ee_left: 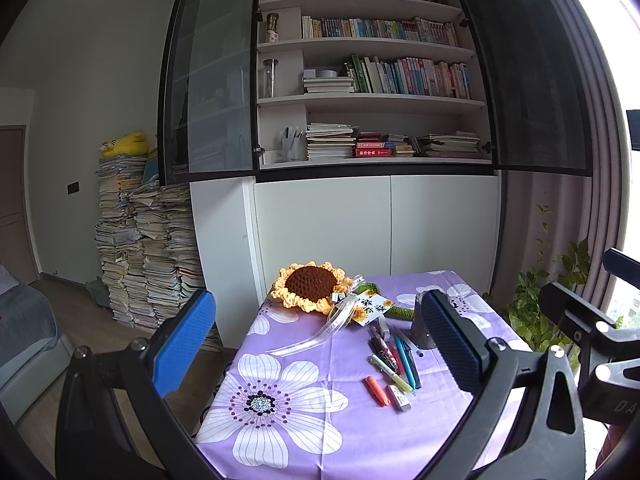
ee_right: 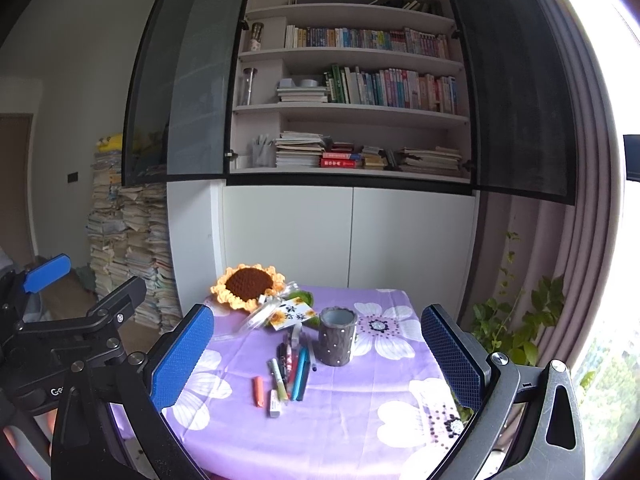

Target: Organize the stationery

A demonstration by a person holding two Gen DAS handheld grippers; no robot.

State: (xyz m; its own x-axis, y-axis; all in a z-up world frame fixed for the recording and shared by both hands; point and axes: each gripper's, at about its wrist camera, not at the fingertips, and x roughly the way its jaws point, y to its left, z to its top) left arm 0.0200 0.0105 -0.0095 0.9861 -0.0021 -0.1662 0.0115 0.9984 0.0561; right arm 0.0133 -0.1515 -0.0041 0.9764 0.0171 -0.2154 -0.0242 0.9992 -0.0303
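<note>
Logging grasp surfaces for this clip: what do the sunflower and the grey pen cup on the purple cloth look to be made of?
The orange-and-brown sunflower looks like crocheted yarn: looped stitches, ruffled matte petals. The grey cylindrical pen cup looks like moulded ceramic or resin, uncertain which: matte dimpled wall with small pale dots and a wavy rim.

Pen cup [ee_left: 423, 328] half behind finger

Worktop [ee_right: 360, 432] under purple floral cloth, bearing crochet sunflower [ee_right: 249, 287], grey pen cup [ee_right: 337, 342], loose pens [ee_right: 294, 368], orange marker [ee_right: 258, 391], eraser [ee_right: 275, 403]

Daylight glares at right; fisheye edges bend.
</note>
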